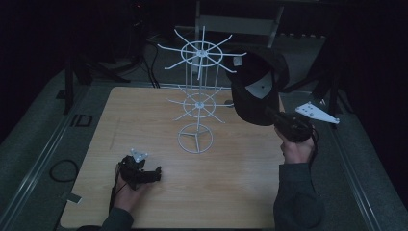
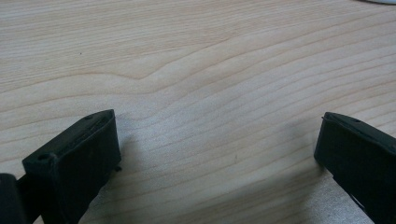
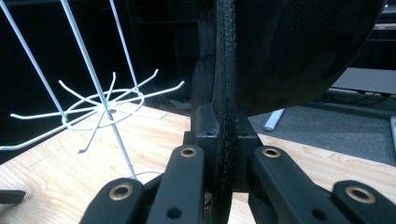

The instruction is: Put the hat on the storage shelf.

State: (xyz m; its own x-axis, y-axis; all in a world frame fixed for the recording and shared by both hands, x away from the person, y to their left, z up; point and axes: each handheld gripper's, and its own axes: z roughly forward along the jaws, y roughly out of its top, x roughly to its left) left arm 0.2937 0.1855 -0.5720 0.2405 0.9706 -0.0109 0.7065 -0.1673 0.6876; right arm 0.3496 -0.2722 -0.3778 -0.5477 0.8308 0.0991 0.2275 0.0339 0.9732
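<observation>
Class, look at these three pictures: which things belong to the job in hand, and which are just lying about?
Belonging to the job:
- black fabric baseball cap, clamped at its edge by the right tool
- white two-tier wire hook stand on the light wooden table

Just lying about:
- left tool, jaws open, low over bare wood
- dark cable loop beside the table

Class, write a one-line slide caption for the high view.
Right gripper lifts a black cap beside the white wire rack; left gripper rests open.
</observation>
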